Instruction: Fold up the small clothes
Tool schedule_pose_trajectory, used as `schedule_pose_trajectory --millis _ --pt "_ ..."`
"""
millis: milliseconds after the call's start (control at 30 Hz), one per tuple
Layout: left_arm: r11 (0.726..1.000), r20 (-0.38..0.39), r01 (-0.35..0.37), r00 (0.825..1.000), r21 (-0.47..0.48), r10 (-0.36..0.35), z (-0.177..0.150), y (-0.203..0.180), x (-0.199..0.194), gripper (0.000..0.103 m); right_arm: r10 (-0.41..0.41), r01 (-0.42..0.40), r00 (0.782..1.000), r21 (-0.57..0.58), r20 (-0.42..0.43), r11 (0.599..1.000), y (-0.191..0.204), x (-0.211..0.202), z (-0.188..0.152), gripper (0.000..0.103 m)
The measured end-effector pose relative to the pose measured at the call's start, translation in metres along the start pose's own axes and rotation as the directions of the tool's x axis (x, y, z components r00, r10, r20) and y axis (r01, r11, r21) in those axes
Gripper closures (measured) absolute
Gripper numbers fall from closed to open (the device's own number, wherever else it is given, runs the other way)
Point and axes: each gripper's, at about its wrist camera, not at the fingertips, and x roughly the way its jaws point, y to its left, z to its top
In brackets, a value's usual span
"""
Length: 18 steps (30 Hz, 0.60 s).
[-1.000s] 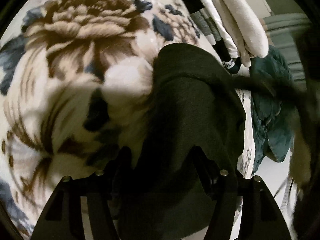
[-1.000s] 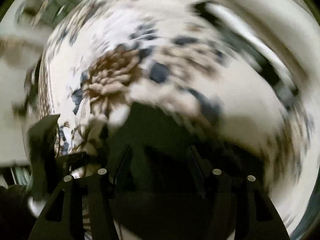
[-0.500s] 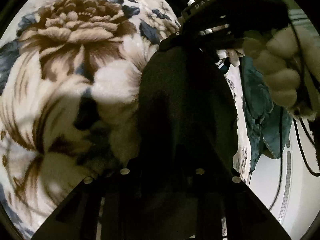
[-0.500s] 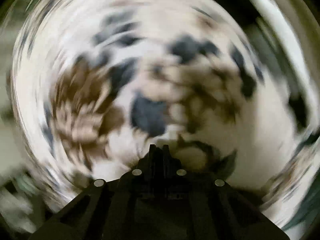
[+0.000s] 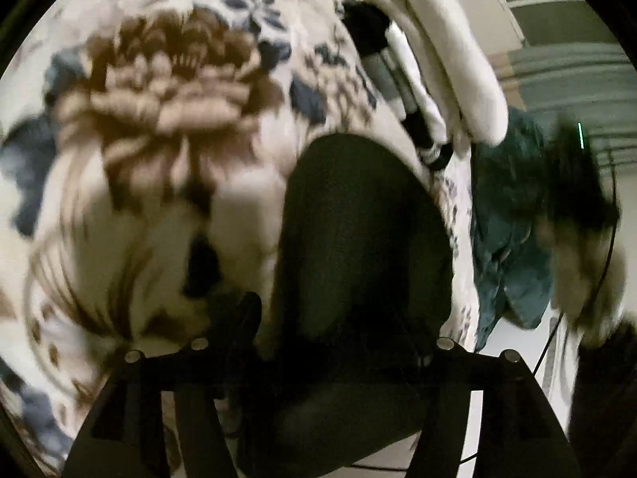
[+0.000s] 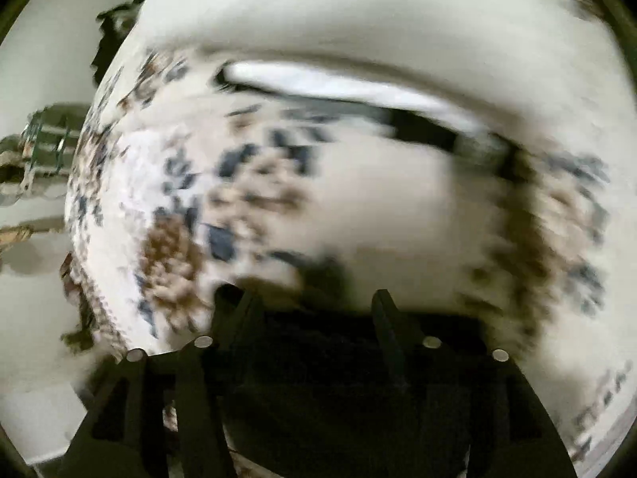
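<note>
On the left, a flowered blanket (image 5: 159, 127) is spread as the work surface, and no garment is seen on that part of it. Toward the middle, a dark garment (image 5: 358, 239) lies flat on the blanket, narrowed to a long strip with a rounded far end; its near end hangs off the blanket's near edge. It is judged to be partly folded, though how many folds have been made cannot be told in the dim, blurred view.

The left gripper (image 5: 326, 326) is held over the near end of this garment. Its jaws have just been opening and now stand apart, with dark cloth between them but nothing seen pinched, so the garment is taken as released.

Farther right and far, a pile (image 5: 438, 91) of pale, striped and black pieces lies at the blanket's far right. These are judged to be items already done. Right of the blanket's edge, a teal cloth (image 5: 505, 219) hangs; whether it awaits folding cannot be told.

In the right wrist view, the right gripper (image 6: 314, 318) is seen with jaws just opened and parted, a dark mass between and below them. Whether that is cloth or shadow cannot be told; no grip is seen. At least a last fold and a move to the pile are judged to be left.
</note>
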Motion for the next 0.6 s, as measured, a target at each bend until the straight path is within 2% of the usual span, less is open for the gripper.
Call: schedule_pose_trajectory --millis 100,233,300,433,467,500,533,600 --pt "1.0 0.016 -0.018 1.0 0.025 0.018 0.021 -0.009 -0.001 0.042 -0.034 0.033 0.999 0.098 0.008 0.995 -0.06 -0.014 -0.043 0.04" --pt "0.992 0.013 -0.076 0.997 0.104 0.075 0.049 -0.031 0.013 0.042 -0.008 0.009 1.0 0.183 -0.004 0.983 -0.104 0.016 -0.084 0.04" --pt "0.983 0.006 -0.115 0.993 0.146 0.116 0.056 -0.039 0.025 0.042 0.0 0.0 1.0 0.19 -0.002 0.982 -0.11 0.036 -0.091 0.04" --pt "0.964 -0.023 -0.181 0.982 0.196 0.189 0.072 -0.045 0.05 0.042 0.112 -0.109 0.994 0.235 0.001 0.966 -0.125 0.078 -0.096 0.04" --pt "0.962 -0.03 -0.191 0.979 0.196 0.2 0.075 -0.044 0.056 0.042 0.141 -0.146 0.989 0.241 0.04 0.959 -0.127 0.083 -0.097 0.049" --pt "0.961 -0.033 -0.2 0.977 0.193 0.21 0.077 -0.044 0.059 0.042 0.127 -0.143 0.988 0.235 0.084 0.961 -0.127 0.081 -0.097 0.079" --pt "0.961 -0.038 -0.2 0.977 0.189 0.21 0.08 -0.043 0.062 0.042 0.12 -0.143 0.987 0.238 0.106 0.961 -0.127 0.08 -0.098 0.086" --pt "0.959 -0.041 -0.21 0.974 0.188 0.221 0.083 -0.044 0.065 0.042 0.097 -0.144 0.977 0.25 0.189 0.957 -0.128 0.064 -0.098 0.09"
